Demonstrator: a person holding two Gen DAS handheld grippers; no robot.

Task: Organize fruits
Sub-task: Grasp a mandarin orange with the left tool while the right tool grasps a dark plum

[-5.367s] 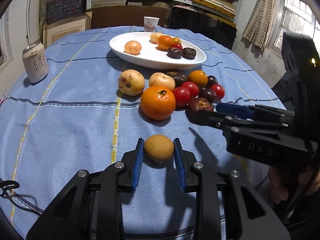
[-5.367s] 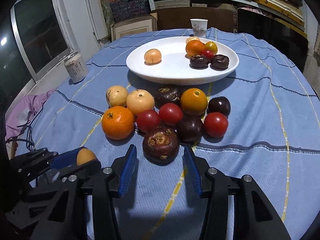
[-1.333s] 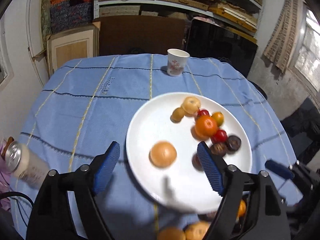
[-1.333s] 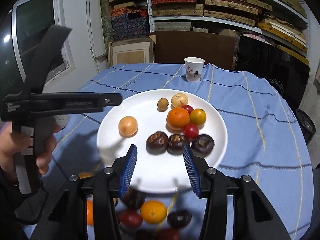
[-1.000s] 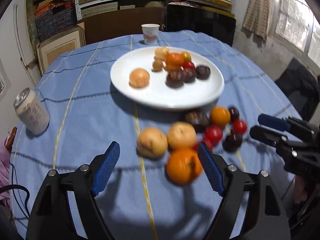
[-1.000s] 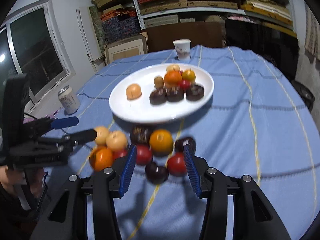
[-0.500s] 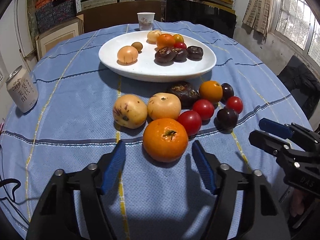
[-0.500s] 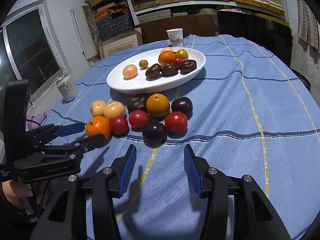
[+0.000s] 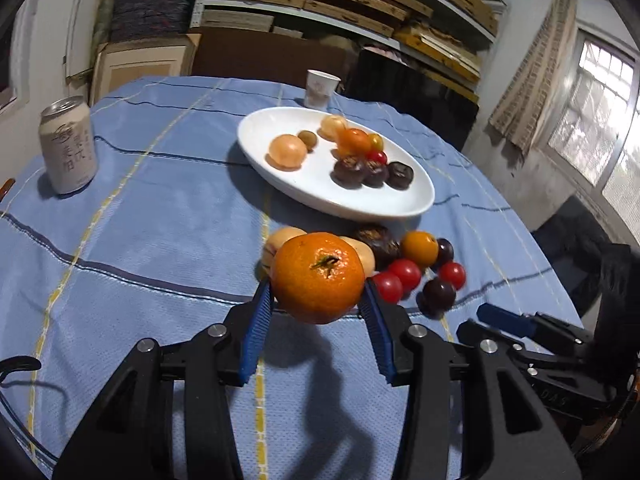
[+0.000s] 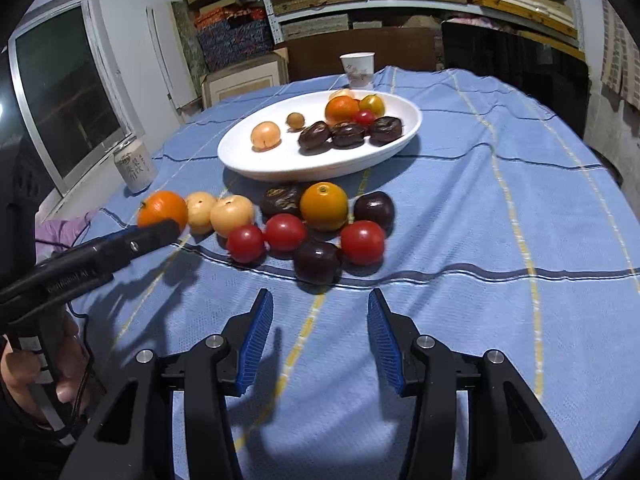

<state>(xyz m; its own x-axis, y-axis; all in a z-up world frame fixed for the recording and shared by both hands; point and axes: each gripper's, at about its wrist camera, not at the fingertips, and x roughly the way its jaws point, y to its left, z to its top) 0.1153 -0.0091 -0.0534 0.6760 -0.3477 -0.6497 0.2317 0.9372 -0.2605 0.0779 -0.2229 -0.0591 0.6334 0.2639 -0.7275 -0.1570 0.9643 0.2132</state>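
We list: worktop (image 9: 152, 248) under blue cloth; white plate (image 9: 320, 196) holding nine or so fruits; can (image 9: 68, 146), print unreadable; tangerine (image 9: 318, 276) before the plate, left gripper (image 9: 316, 312) fingers closing around it; right gripper (image 10: 318, 332) fingers part-open, empty.

Loose fruits (image 10: 320, 224) lie on the table (image 10: 500, 240) before the plate (image 10: 256, 164).

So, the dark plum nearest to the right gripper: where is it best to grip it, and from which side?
Grip the dark plum across its round middle, coming from the near, open side and slightly from above. A red tomato sits close on its right and another behind, so the right gripper should probably enter narrowly.
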